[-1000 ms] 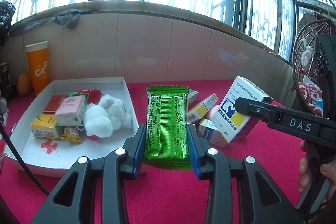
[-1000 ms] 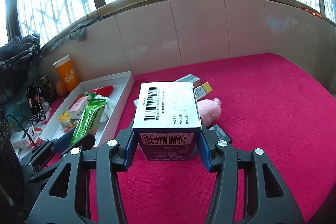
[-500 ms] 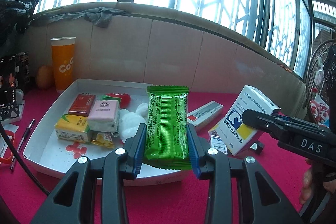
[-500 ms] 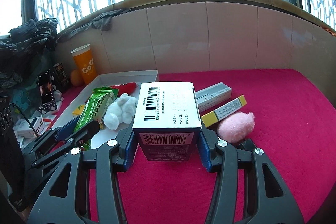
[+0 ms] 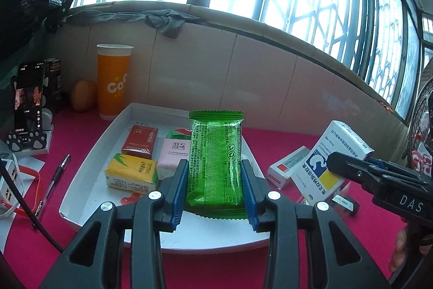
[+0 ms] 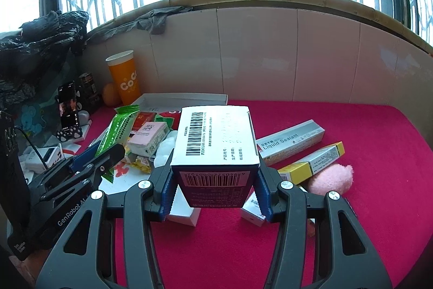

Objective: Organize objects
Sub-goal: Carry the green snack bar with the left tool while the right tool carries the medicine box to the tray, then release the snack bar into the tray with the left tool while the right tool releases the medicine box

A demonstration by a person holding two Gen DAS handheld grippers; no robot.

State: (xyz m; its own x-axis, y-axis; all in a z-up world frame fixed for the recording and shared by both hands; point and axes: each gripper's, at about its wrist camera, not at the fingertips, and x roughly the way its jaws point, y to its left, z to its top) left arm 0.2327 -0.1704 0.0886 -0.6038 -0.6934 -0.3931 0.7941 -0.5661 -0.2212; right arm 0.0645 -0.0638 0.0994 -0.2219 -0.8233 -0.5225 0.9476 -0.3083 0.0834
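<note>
With our left gripper (image 5: 215,180) clamping the green packet (image 5: 215,161) and our right gripper (image 6: 213,180) the medicine box (image 6: 213,138), crowding the white tray (image 5: 89,167) risks a collision.

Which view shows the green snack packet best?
Left wrist view: the green snack packet faces the camera full on, upright in the left gripper, print legible, over the white tray. The right wrist view shows it only edge-on and foreshortened, partly behind the left gripper's finger.
</note>
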